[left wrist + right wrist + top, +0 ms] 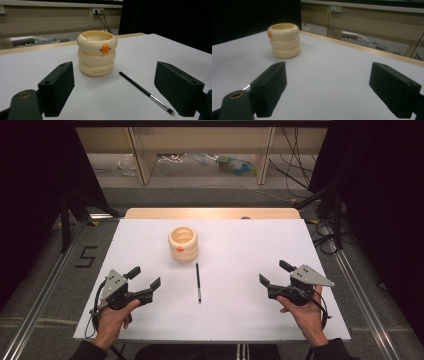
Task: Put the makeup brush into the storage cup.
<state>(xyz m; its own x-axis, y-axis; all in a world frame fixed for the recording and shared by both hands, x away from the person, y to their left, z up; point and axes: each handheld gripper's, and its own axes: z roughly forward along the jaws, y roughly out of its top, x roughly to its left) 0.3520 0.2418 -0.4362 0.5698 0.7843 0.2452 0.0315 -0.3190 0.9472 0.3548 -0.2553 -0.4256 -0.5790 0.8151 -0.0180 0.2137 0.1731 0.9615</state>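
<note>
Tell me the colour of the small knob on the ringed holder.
Orange, on the cream holder; left gripper view shows it best.

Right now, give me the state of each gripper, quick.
Left gripper: open, holding nothing, above the white table.
Right gripper: open, holding nothing.

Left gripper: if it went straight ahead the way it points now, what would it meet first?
Most likely the cream ringed cup, standing upright almost centred between the open jaws of the left gripper. The thin black brush lies to the right of that line, so it might be brushed by the right-hand jaw; depth is hard to judge.
</note>
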